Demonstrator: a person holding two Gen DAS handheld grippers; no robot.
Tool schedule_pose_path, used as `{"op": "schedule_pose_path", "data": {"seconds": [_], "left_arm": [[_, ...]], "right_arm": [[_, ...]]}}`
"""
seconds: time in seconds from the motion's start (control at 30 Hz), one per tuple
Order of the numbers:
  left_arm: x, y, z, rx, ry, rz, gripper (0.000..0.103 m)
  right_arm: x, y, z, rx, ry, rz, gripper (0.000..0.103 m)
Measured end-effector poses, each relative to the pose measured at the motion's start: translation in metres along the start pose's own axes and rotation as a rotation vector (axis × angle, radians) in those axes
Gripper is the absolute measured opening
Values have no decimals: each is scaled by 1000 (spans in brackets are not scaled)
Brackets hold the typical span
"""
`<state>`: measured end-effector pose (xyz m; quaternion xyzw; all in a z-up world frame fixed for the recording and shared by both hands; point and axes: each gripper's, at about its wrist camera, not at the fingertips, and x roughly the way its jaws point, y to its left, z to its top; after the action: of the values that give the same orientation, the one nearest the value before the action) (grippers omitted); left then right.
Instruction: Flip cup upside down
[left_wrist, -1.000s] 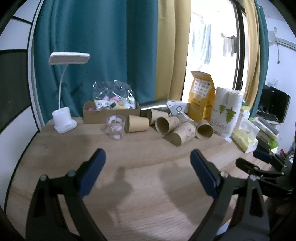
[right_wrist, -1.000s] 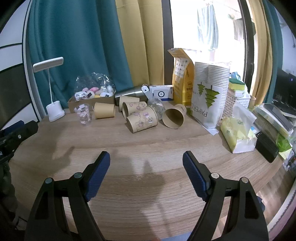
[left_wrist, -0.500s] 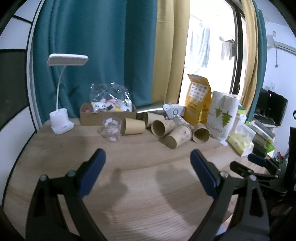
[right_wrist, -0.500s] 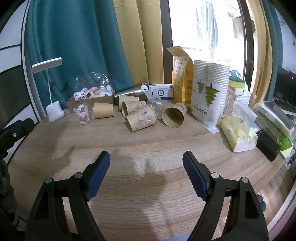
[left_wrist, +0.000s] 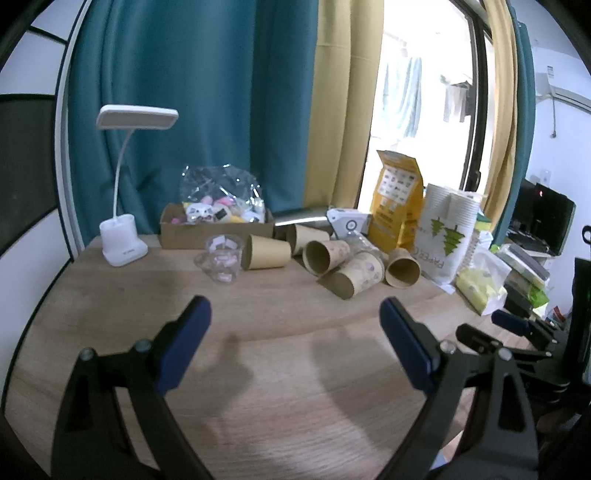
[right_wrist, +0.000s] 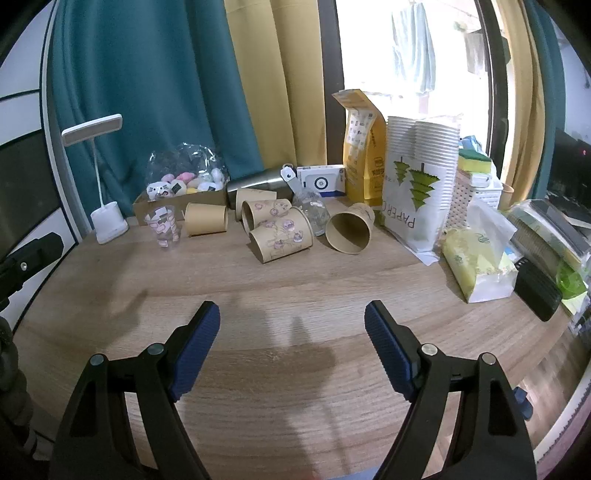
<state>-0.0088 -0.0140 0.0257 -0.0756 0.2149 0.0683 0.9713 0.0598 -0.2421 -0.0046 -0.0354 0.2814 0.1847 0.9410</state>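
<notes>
Several brown paper cups lie on their sides at the back of the wooden table (right_wrist: 295, 295): a plain one (right_wrist: 206, 218), printed ones (right_wrist: 282, 239), and one with its mouth toward me (right_wrist: 349, 232). A clear plastic cup (right_wrist: 164, 227) with pink print stands upright at the left; it also shows in the left wrist view (left_wrist: 221, 257). My left gripper (left_wrist: 295, 321) is open and empty over the near table. My right gripper (right_wrist: 291, 325) is open and empty, well short of the cups. The right gripper shows at the right edge of the left wrist view (left_wrist: 517, 328).
A white desk lamp (right_wrist: 107, 221), a cardboard box of toys (right_wrist: 181, 192), a steel bottle (right_wrist: 258, 184), a yellow bag (right_wrist: 360, 147), a paper-cup pack (right_wrist: 417, 184) and a tissue pack (right_wrist: 476, 266) line the back and right.
Both grippers have drawn back a little from the cups and stay open. Nothing on the table has moved.
</notes>
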Motion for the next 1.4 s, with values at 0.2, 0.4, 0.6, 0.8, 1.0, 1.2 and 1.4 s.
{"op": "schedule_pose_path", "data": {"seconds": [0.2,0.4,0.6,0.8,1.0,1.2,1.4], "left_arm": [[2,2,0,-6,5,3,94],[4,3,0,-19,8,7,94],[4,3,0,-20,8,6,94],[9,3,2,-8,29,-18,94],[42,-4,22,89,99,-71,94],[104,-27,42,203,230,-135,94],[177,-63,59,313,345,-217,94]], "right_arm": [[1,0,0,1,4,2,83],[3,0,0,0,7,1,83],[4,2,1,0,5,2,83],[4,2,1,0,5,4,83],[14,-6,4,18,22,9,83],[45,-28,5,68,68,-17,83],[78,-54,9,114,107,-35,83]]}}
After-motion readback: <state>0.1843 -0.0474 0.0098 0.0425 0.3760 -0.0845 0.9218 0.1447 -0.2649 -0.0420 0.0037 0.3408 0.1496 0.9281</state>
